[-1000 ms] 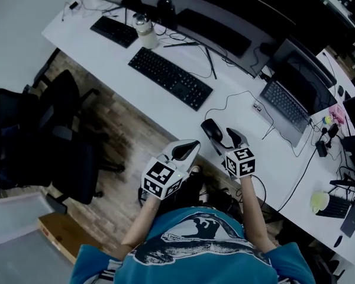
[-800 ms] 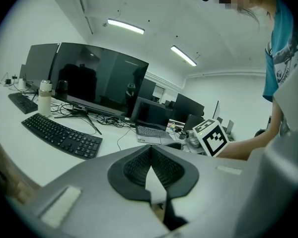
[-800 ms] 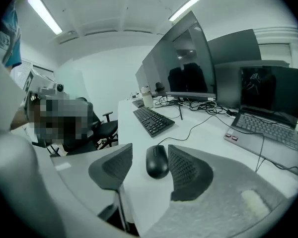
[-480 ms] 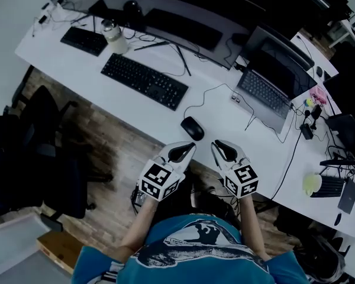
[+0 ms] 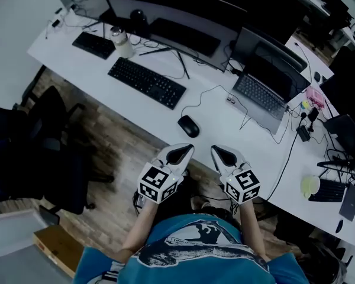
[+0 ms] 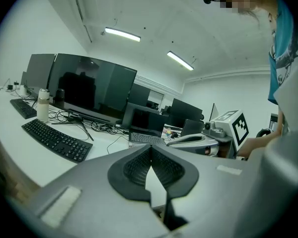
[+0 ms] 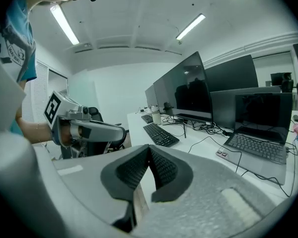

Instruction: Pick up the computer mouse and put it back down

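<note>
The black computer mouse [image 5: 188,125] lies alone on the white desk [image 5: 225,136], near its front edge, with its cable trailing back toward the laptop. Both grippers hang side by side in front of the desk edge, short of the mouse and not touching it. My left gripper [image 5: 185,151] is shut with nothing between its pads [image 6: 150,151]. My right gripper [image 5: 219,152] is shut and empty too, its pads [image 7: 149,151] pressed together. In each gripper view the jaws hide the mouse, and the other gripper shows beside them: the right gripper [image 6: 194,140], the left gripper [image 7: 92,131].
A black keyboard [image 5: 147,83] lies left of the mouse, and an open laptop [image 5: 263,93] stands to the right. A wide monitor [image 5: 165,10], a bottle [image 5: 119,40] and loose cables sit farther back. A black office chair [image 5: 41,147] stands on the wooden floor at left.
The right gripper has drawn back from the mouse and up, and its jaws have shut empty. The left gripper has moved alongside it. The mouse stays on the desk.
</note>
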Action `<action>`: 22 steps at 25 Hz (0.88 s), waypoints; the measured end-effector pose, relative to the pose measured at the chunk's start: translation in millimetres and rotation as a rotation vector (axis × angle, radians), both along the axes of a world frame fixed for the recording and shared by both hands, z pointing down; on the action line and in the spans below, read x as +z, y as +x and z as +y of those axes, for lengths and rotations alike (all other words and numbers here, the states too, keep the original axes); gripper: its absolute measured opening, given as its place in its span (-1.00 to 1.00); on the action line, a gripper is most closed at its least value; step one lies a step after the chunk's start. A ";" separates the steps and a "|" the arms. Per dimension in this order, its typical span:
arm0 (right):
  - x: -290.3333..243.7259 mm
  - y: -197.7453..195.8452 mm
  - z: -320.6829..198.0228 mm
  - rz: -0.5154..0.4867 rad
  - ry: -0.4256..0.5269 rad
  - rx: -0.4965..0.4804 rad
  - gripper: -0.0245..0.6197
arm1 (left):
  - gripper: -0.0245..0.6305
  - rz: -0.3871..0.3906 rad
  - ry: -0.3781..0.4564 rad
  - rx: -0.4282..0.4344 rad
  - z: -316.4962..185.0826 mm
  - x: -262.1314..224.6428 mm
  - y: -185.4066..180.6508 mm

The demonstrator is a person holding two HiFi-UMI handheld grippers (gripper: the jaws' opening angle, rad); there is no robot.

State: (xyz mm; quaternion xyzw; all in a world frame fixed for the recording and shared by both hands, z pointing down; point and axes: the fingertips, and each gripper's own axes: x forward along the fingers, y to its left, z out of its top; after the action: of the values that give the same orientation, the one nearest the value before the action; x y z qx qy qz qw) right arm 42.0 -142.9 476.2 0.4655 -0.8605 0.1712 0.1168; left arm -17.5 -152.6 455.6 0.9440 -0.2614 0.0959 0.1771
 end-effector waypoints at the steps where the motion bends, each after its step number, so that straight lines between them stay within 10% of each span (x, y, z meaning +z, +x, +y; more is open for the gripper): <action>1: -1.3 2.3 7.5 -0.003 0.003 -0.008 -0.92 | -0.88 0.004 0.003 -0.004 8.3 -2.2 3.7; 22: -10.0 59.7 185.6 -0.042 0.064 -0.165 -0.92 | -0.88 -0.055 0.024 -0.114 206.9 -0.5 76.2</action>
State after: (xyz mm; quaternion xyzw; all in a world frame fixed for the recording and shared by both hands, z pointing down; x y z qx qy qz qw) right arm 101.6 42.7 466.2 0.3929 -0.9032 0.1429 0.0975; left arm 58.7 54.3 455.1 0.9266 -0.3208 0.1085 0.1637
